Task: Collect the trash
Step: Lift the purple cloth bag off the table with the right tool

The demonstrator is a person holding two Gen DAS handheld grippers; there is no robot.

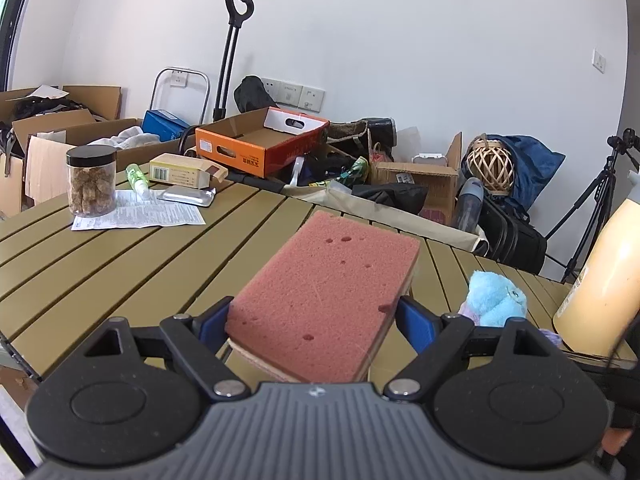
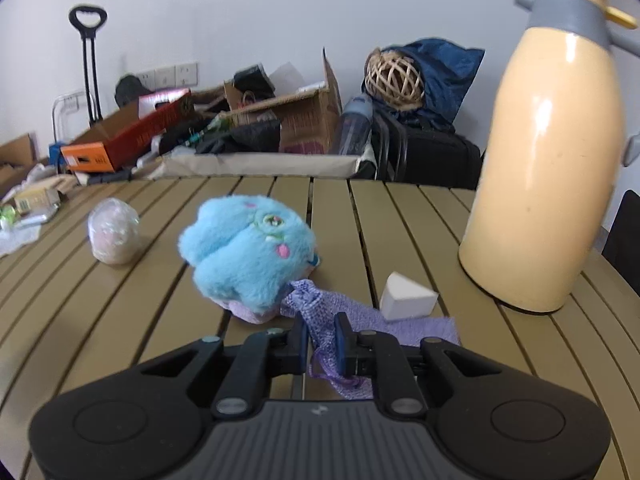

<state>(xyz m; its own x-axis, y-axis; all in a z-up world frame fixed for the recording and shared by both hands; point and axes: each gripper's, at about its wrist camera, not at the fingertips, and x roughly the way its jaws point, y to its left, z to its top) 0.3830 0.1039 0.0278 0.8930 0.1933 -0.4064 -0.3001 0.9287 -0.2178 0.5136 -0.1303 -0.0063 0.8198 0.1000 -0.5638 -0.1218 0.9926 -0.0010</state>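
My left gripper (image 1: 316, 322) is shut on a pink sponge (image 1: 328, 296) with a tan underside and holds it above the slatted table (image 1: 120, 264). My right gripper (image 2: 322, 340) is shut on a purple mesh cloth (image 2: 336, 316) that trails onto the table beside a blue plush toy (image 2: 248, 252). The plush also shows in the left wrist view (image 1: 496, 298). A wrapped crumpled ball (image 2: 114, 230) and a small white wedge (image 2: 406, 298) lie on the table. A paper sheet (image 1: 140, 214), a foil blister pack (image 1: 188, 196) and an open carton (image 1: 184, 170) lie at the far left.
A tall cream thermos jug (image 2: 548, 168) stands at the right. A jar of brown chunks (image 1: 91, 186) and a small green bottle (image 1: 138, 178) stand at the far left. Boxes, bags and a tripod (image 1: 596, 204) crowd the floor behind the table.
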